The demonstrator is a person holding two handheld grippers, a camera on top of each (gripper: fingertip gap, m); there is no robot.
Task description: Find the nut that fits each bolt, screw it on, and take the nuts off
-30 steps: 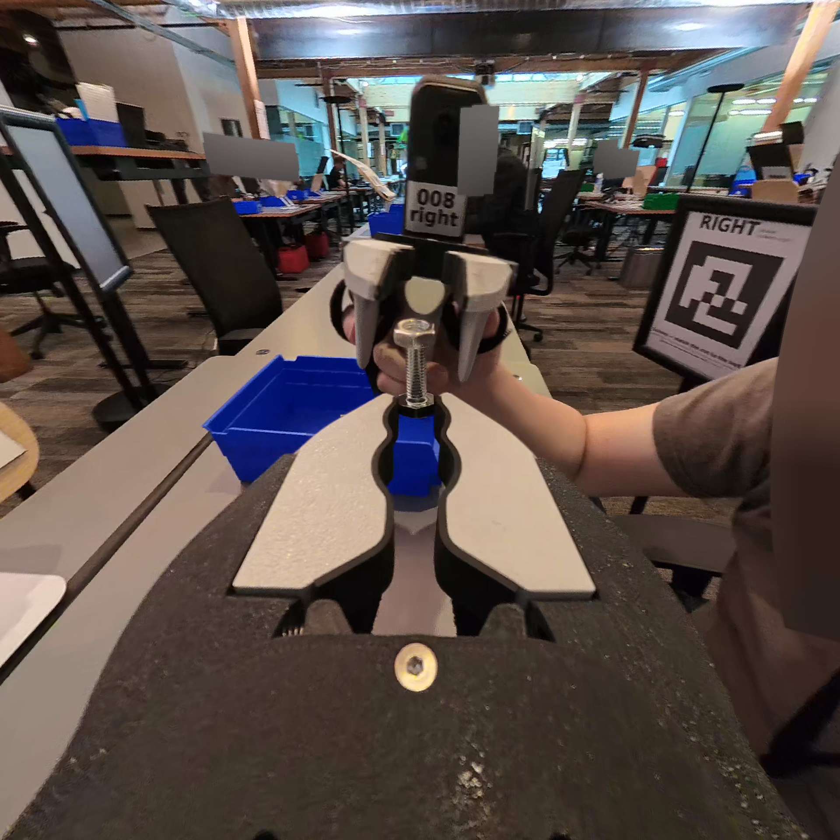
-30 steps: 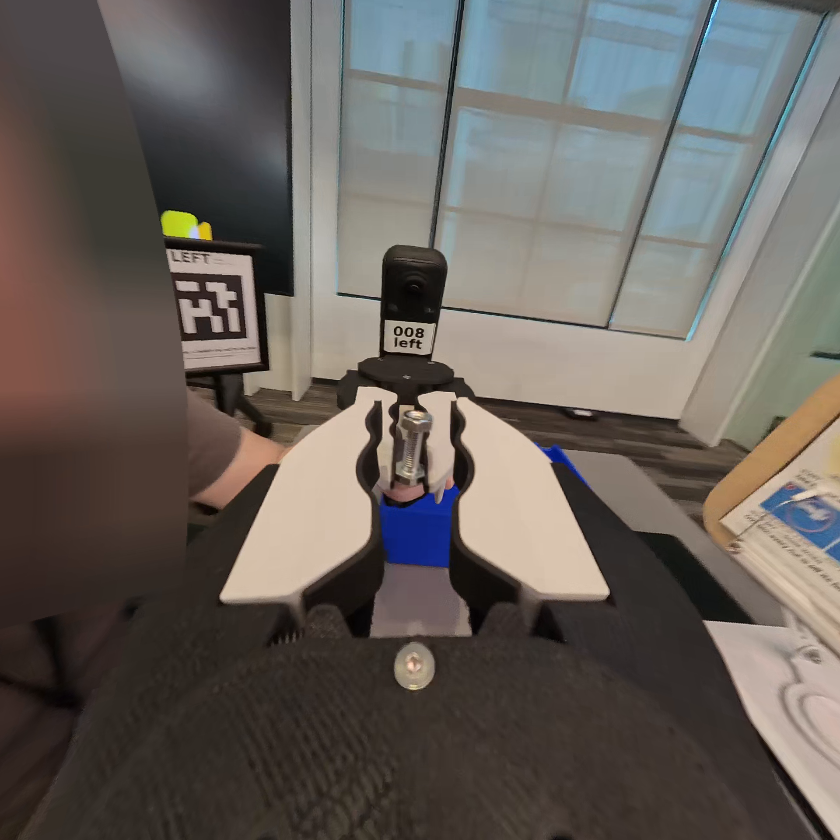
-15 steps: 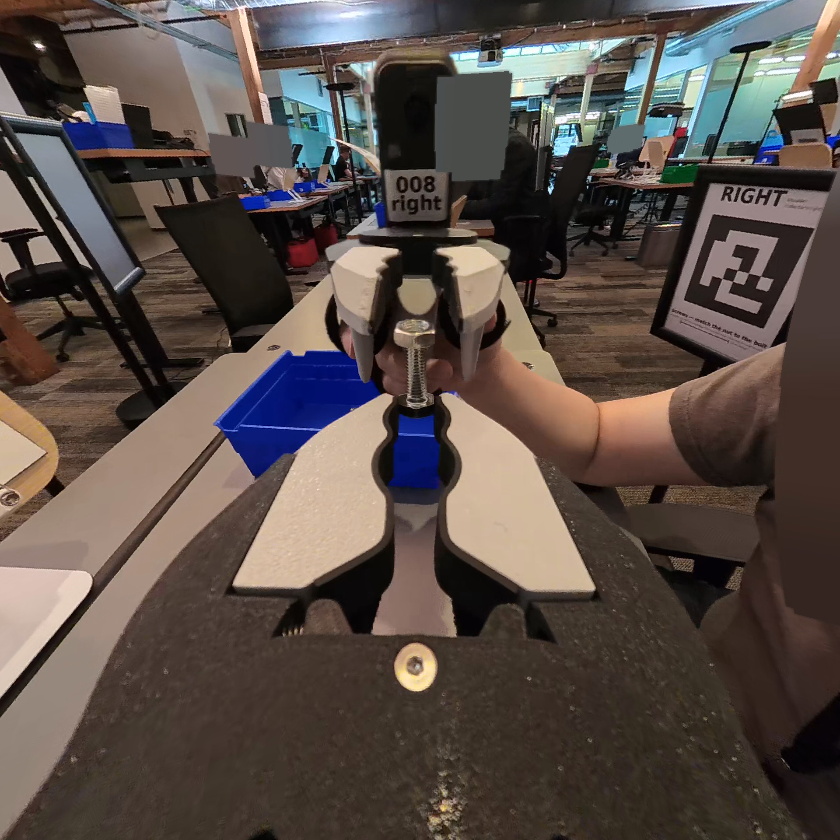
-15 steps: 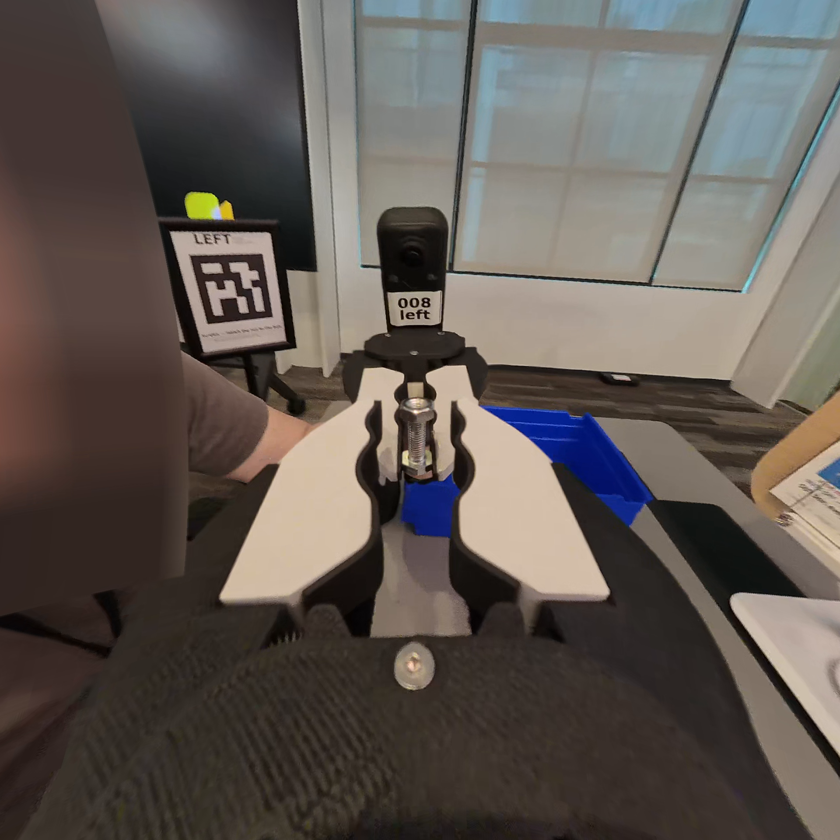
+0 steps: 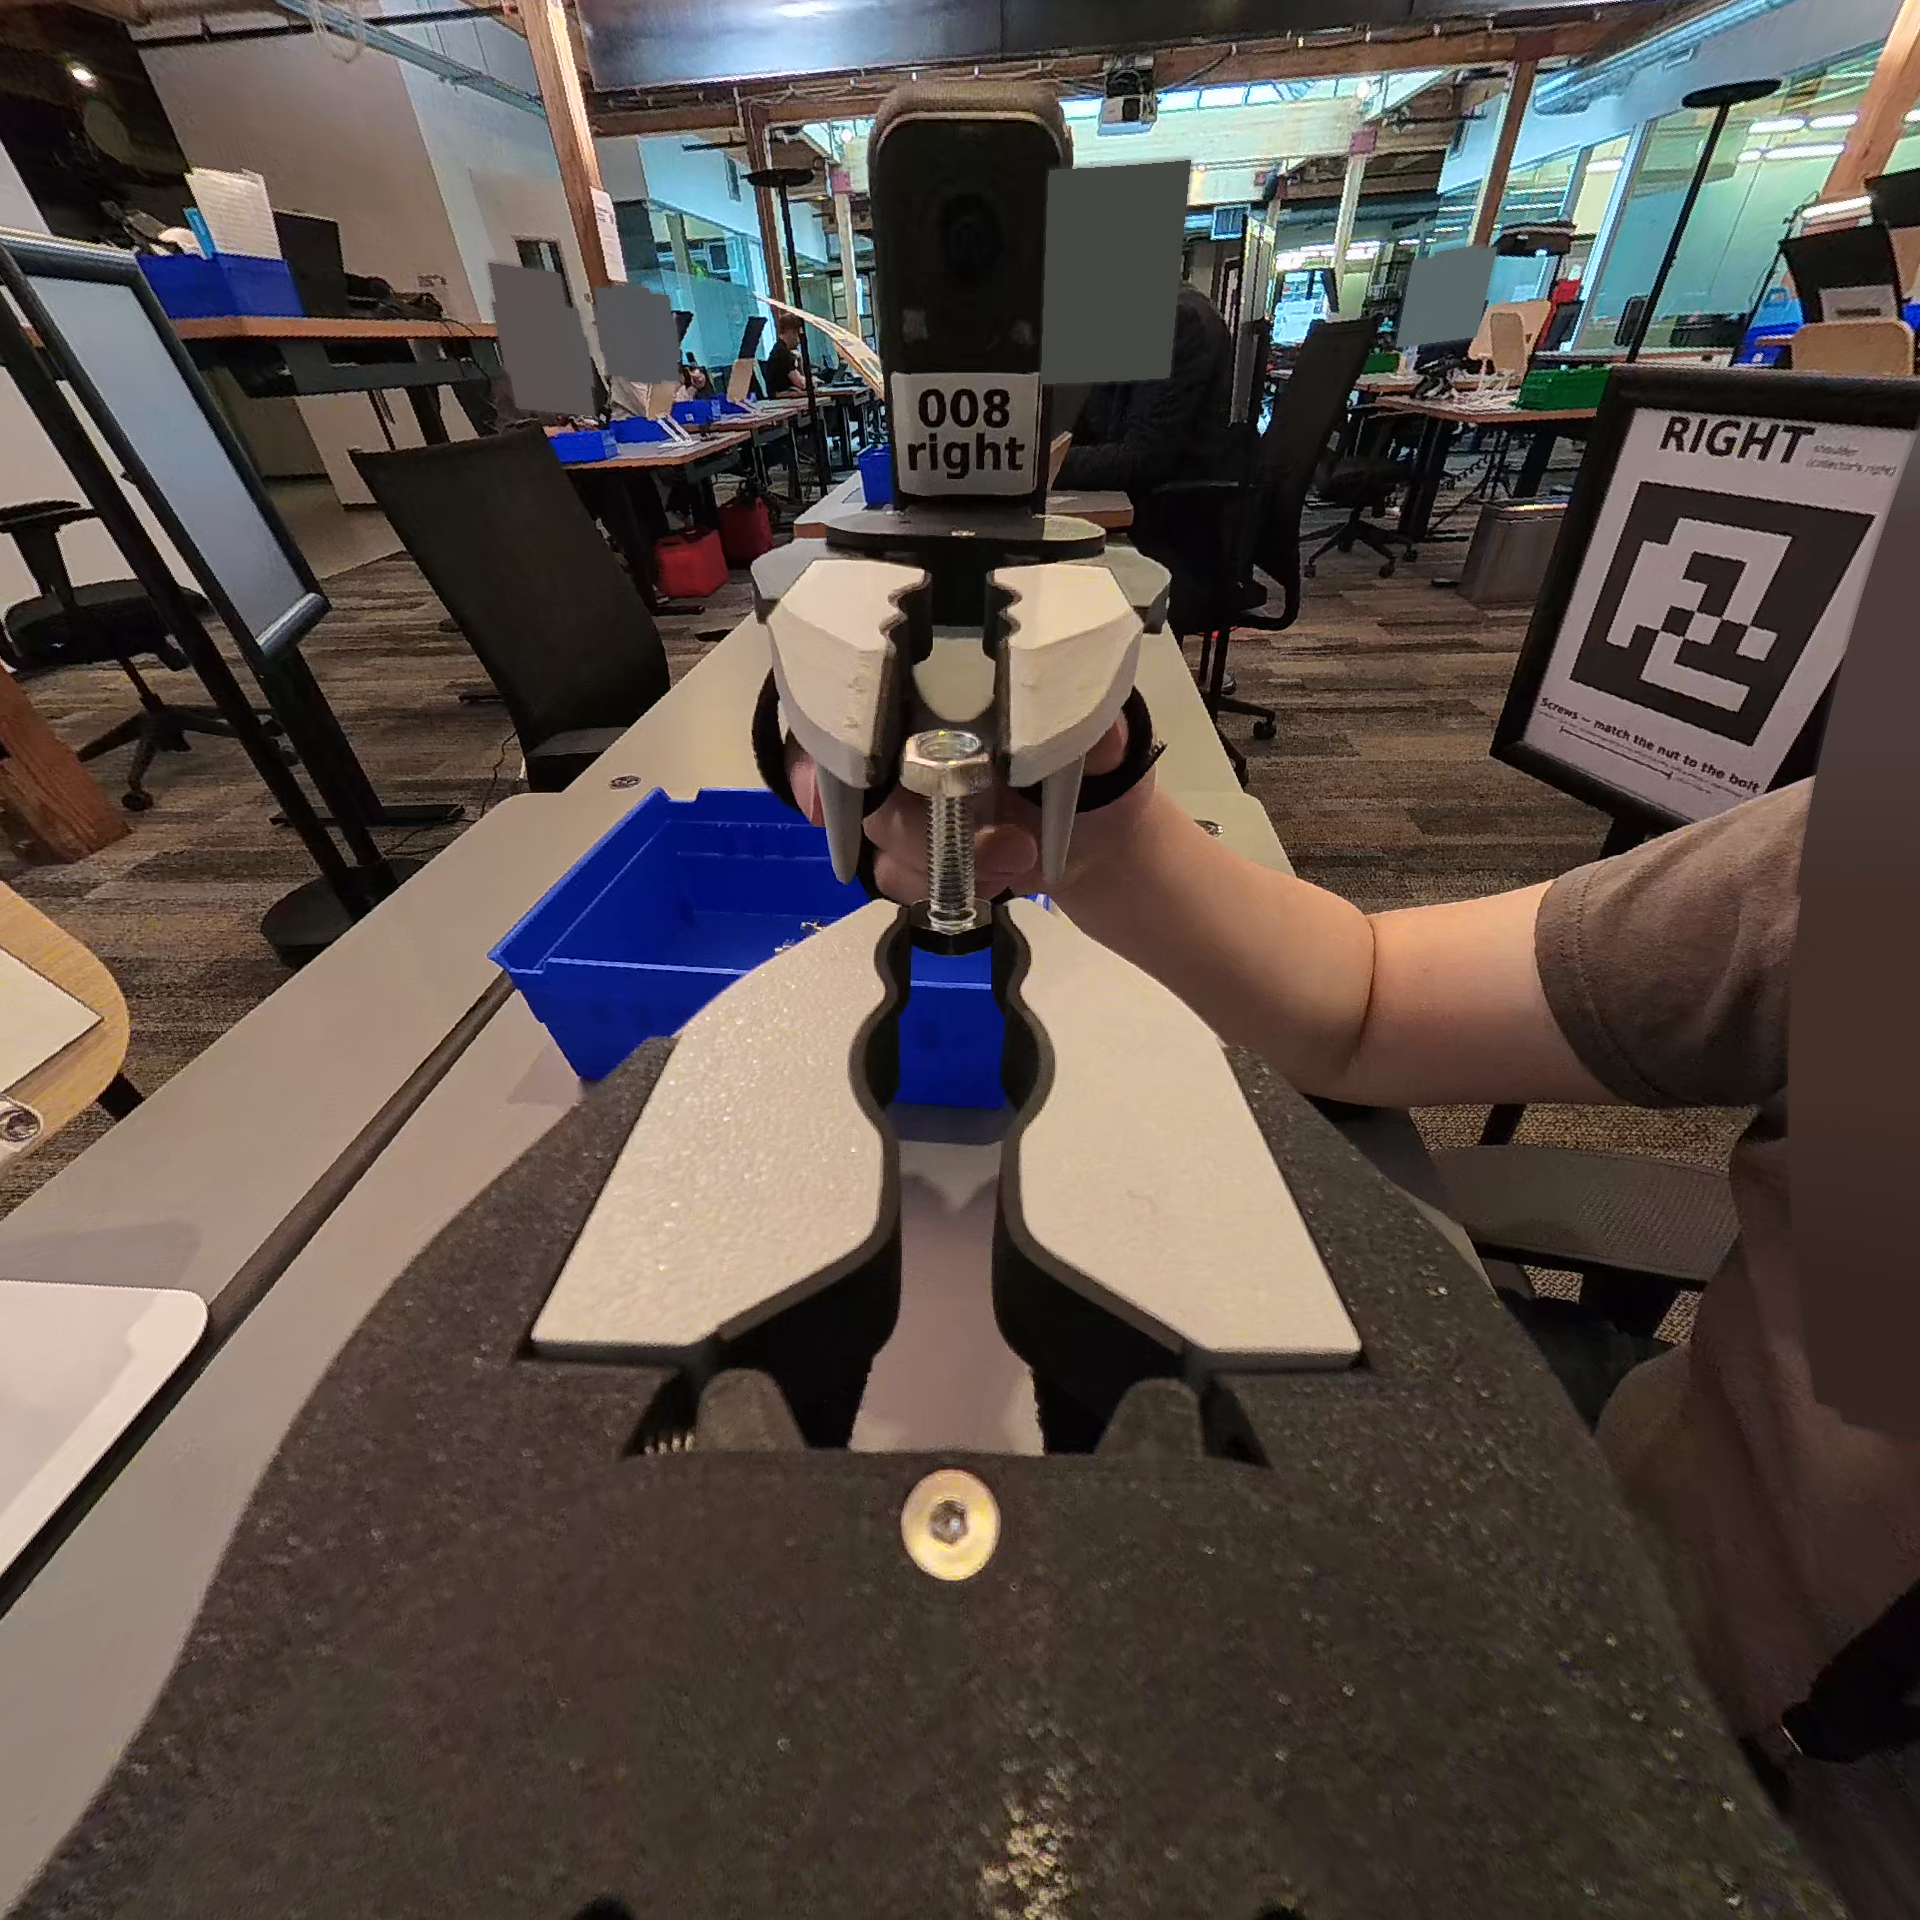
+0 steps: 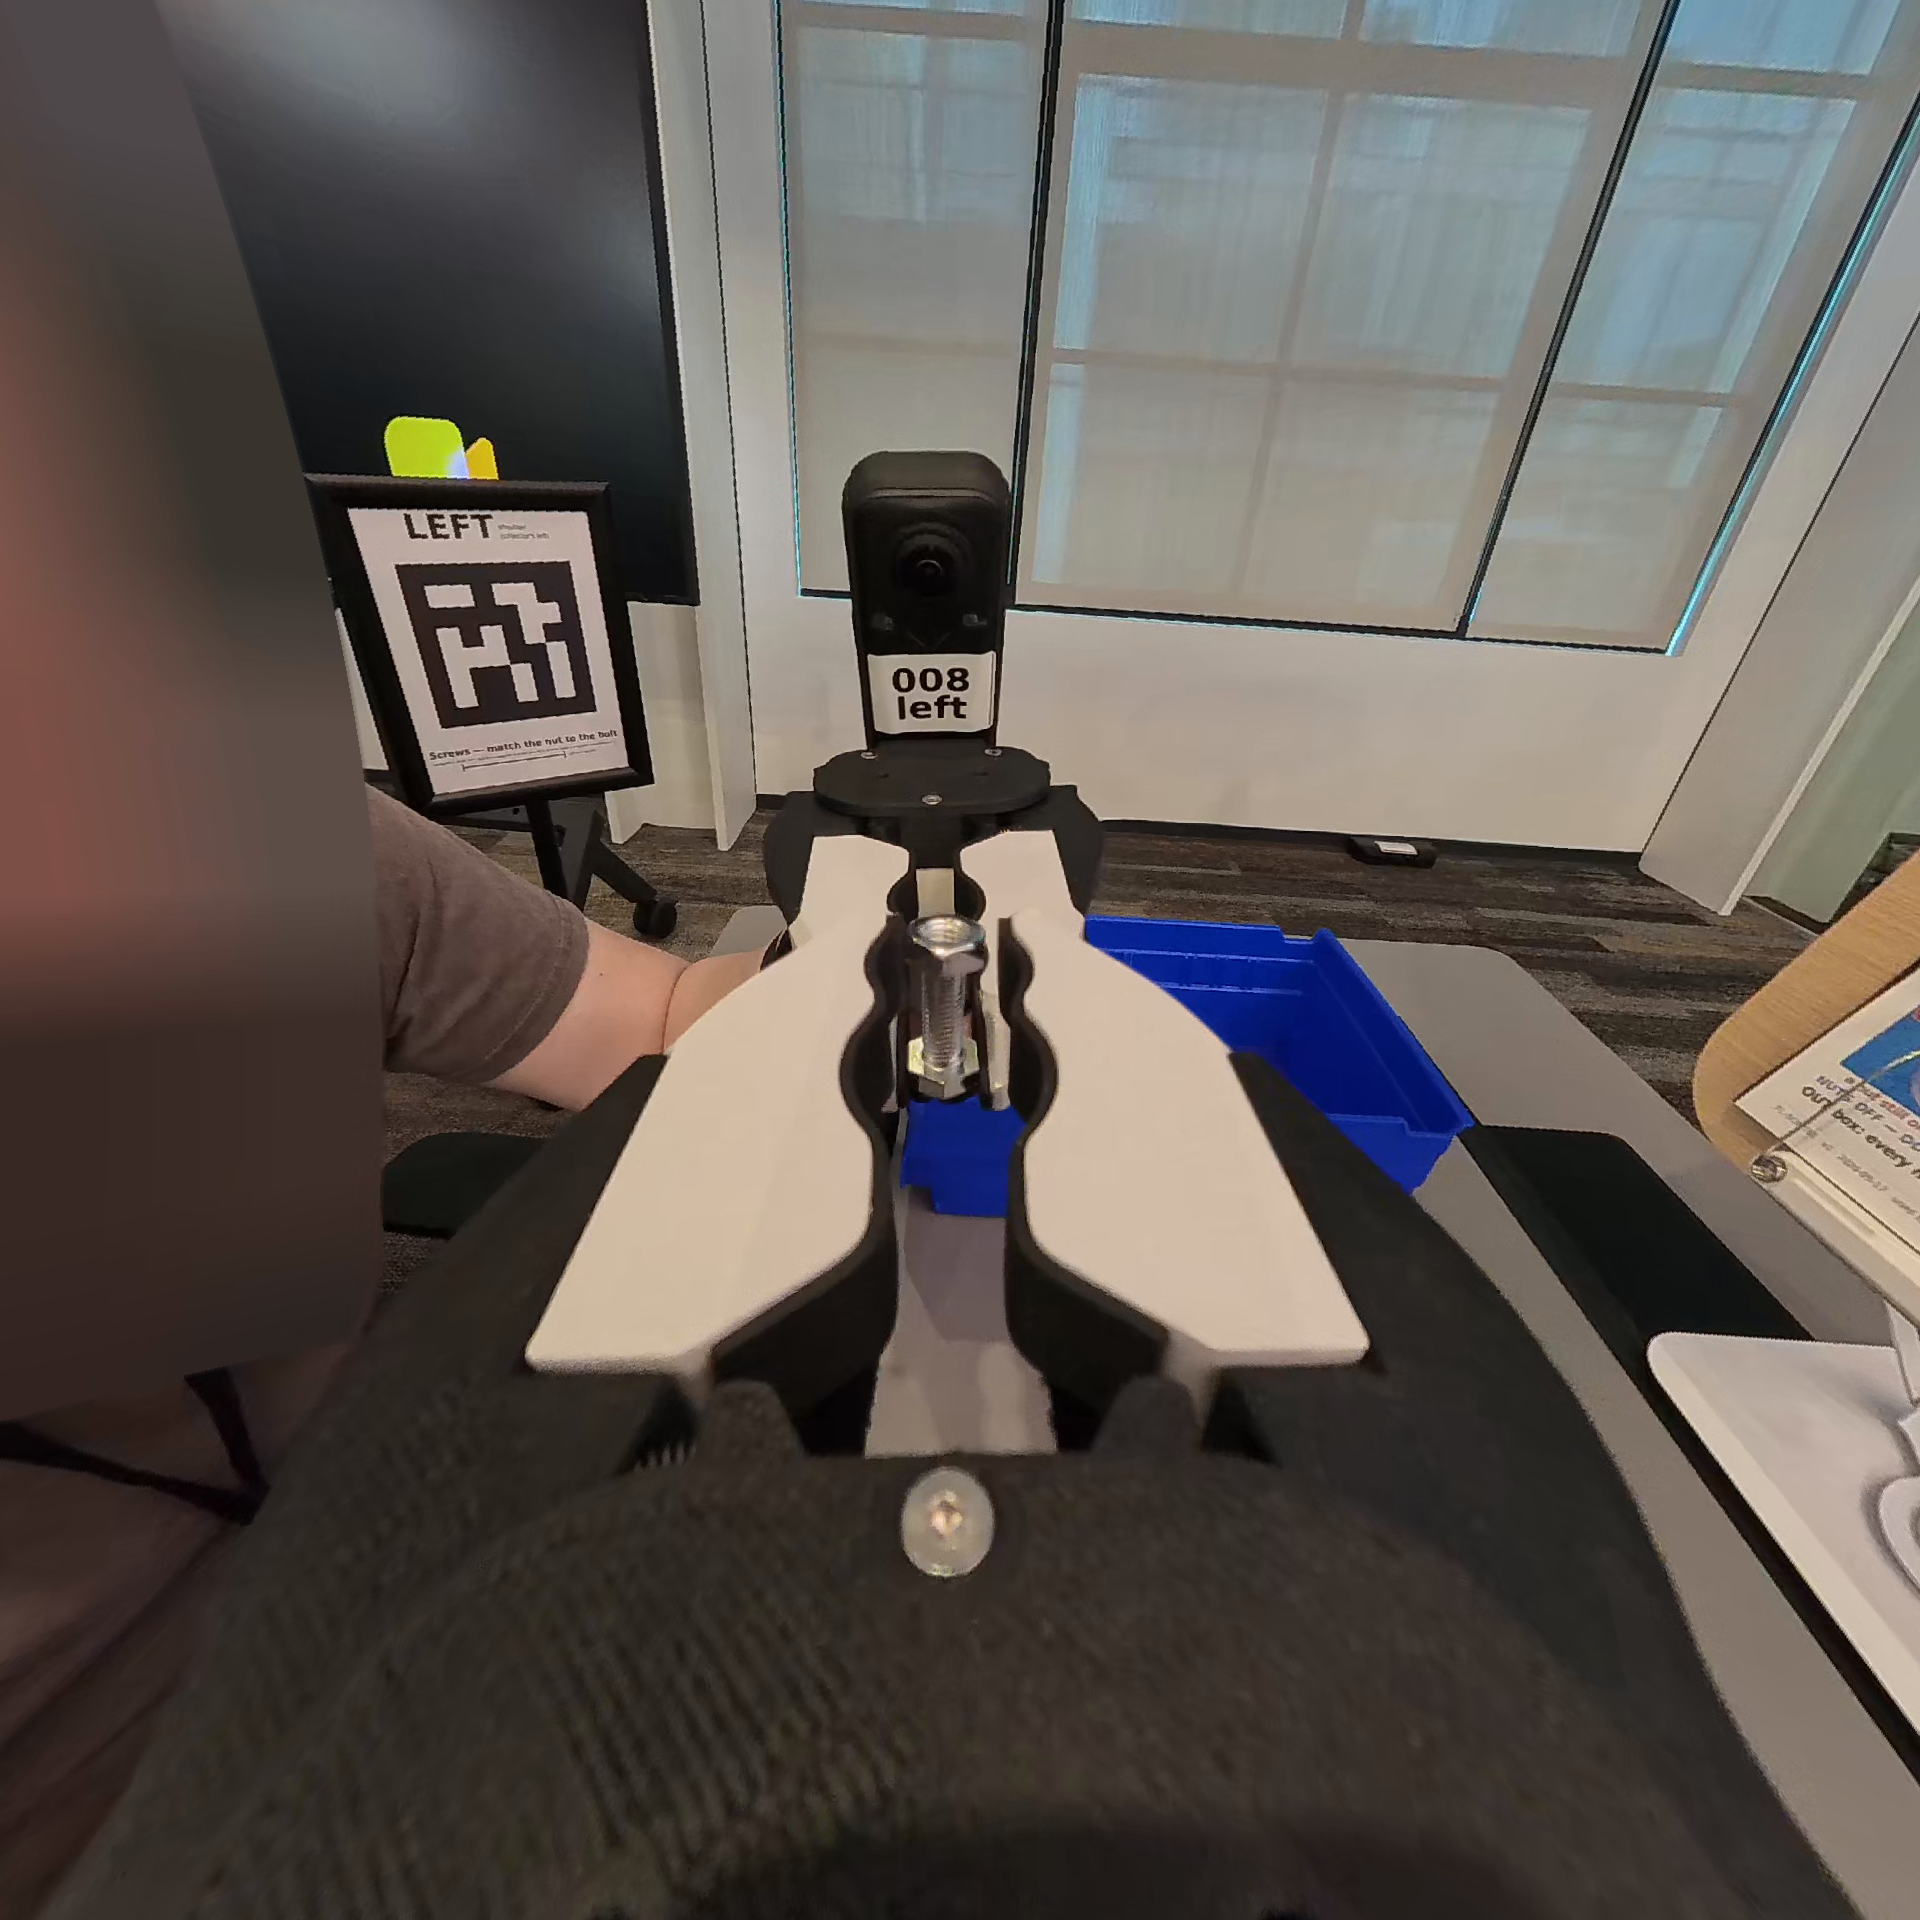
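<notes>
1. Left wrist view: the left hand-held gripper point(image 5: 948, 920) is closed on the lower hex end of an upright bolt point(image 5: 948, 842), which is held in the air above the table point(image 5: 312, 1091).
2. Facing it, the right hand-held gripper point(image 5: 948, 774) is clamped on the bolt's upper hex end. A person's hand point(image 5: 1003, 852) shows just behind the threaded shaft. I cannot tell which hex end is the nut.
3. A black camera point(image 5: 966, 260) stands on the right hand-held gripper and carries a white label with black print.
4. An open blue bin point(image 5: 665, 935) sits on the table behind the bolt, with small parts in it that are too small to make out. A framed sign point(image 5: 1704, 603) with a black-and-white square code and printed lines stands on the right.
5. Right wrist view: the right hand-held gripper point(image 6: 945, 935) is closed around the bolt's point(image 6: 940, 997) upper hex end. The left hand-held gripper point(image 6: 940, 1049) grips the lower end.
6. A second black camera point(image 6: 925, 551) on the left hand-held gripper also has a white printed label.
7. The blue bin point(image 6: 1299, 1029) lies on the table point(image 6: 1558, 997) behind and to the right of the bolt. Another framed code sign point(image 6: 488, 634) stands on the left, and printed sheets point(image 6: 1849, 1122) lie at the right edge.
</notes>
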